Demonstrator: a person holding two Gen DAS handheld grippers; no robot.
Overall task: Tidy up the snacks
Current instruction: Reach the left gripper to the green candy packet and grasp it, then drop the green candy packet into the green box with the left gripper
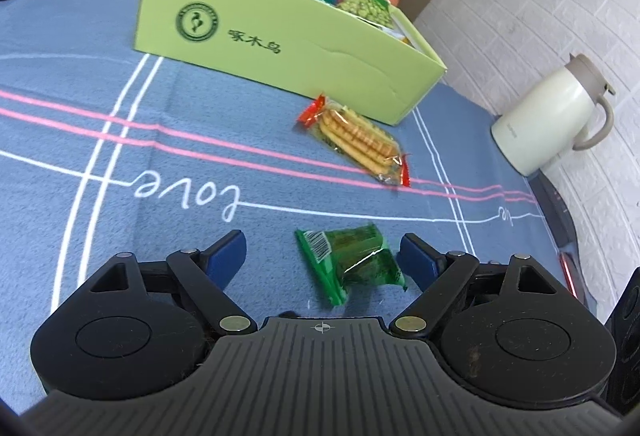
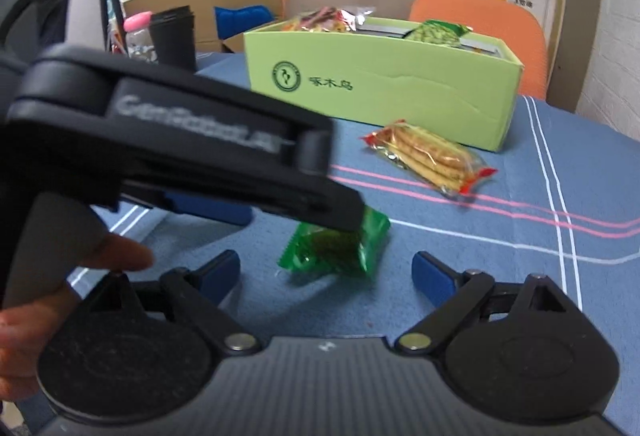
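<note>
A green snack packet [image 1: 352, 264] lies on the blue tablecloth between the fingers of my left gripper [image 1: 323, 254], close to the right pad; the jaws stand wide and do not press it. In the right wrist view my left gripper [image 2: 303, 214] reaches in from the left over the same green packet [image 2: 340, 248]. My right gripper [image 2: 326, 268] is open just short of it, nothing between its pads. A clear biscuit packet [image 1: 356, 140] [image 2: 432, 156] lies further on, in front of the light green box [image 1: 280, 36] [image 2: 380, 88], which holds several snack bags.
A cream jug [image 1: 556, 116] stands near the table's right edge by the white brick wall. A black cup [image 2: 173, 36] and a pink-lidded jar [image 2: 138, 32] sit at the far left. An orange chair [image 2: 480, 20] is behind the box. A hand [image 2: 100, 260] holds the left gripper.
</note>
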